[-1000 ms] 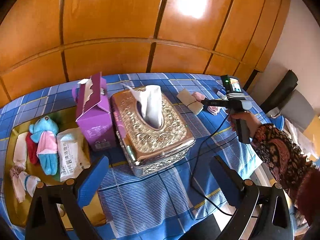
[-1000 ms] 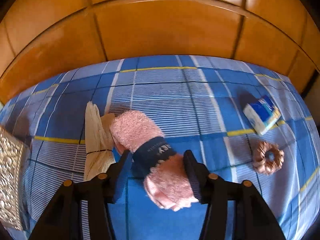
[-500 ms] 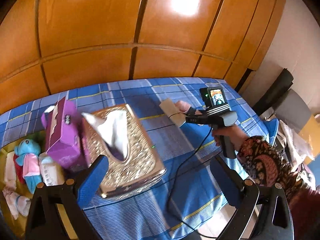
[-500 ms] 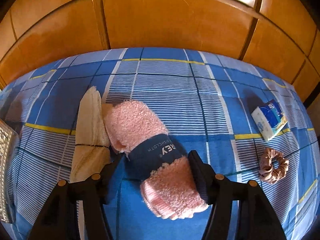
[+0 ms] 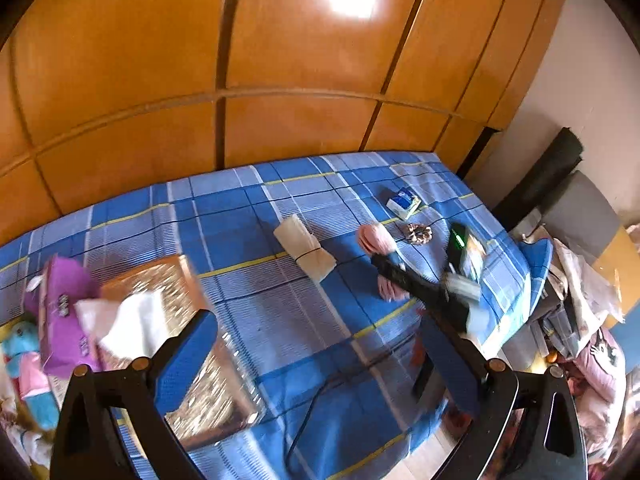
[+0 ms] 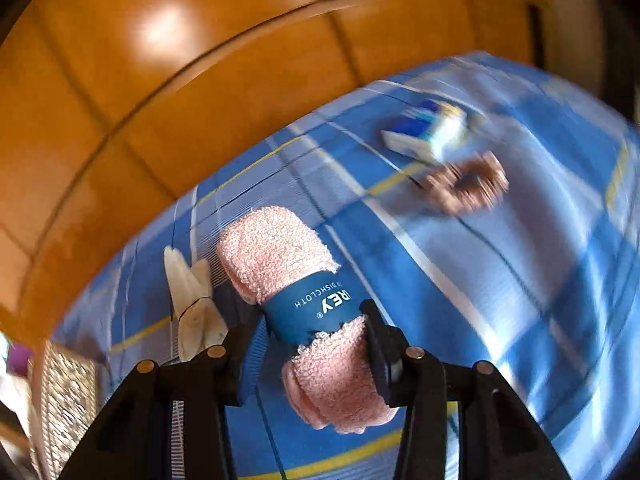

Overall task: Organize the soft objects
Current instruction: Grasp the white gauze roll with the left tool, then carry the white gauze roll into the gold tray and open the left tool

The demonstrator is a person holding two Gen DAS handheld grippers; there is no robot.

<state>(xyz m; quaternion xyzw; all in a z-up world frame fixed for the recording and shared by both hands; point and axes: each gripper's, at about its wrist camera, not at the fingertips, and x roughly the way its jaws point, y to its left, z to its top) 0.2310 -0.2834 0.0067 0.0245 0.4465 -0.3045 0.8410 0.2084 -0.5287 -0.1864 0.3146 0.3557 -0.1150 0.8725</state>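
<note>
The pink dishcloth roll (image 6: 308,312), wrapped in a blue paper band, sits clamped between the two fingers of the right gripper (image 6: 314,344), which press in on the band from both sides; the roll's near end runs down behind the gripper frame so I can't see all of it; whether it's lifted off the blue plaid cloth (image 6: 500,280) or resting on it I can't tell, since everything past the roll is smeared with blur; just left of the roll lies a cream folded cloth (image 6: 192,304) tied with a thin band, its lower end hidden behind the left finger; up and right of the roll, well apart from it, there's a blurry brown scrunchie (image 6: 464,188) and beyond that a blue-and-white packet (image 6: 428,132), print unreadable; far left of the roll a silver embossed tissue box (image 5: 188,344) is cut off at the frame edge; in the other view the left gripper (image 5: 320,364) hangs with jaws wide and nothing between them; left of the tissue box a purple carton (image 5: 66,320) and a blue-pink plush toy (image 5: 28,372) are half cropped and fuzzy.
</note>
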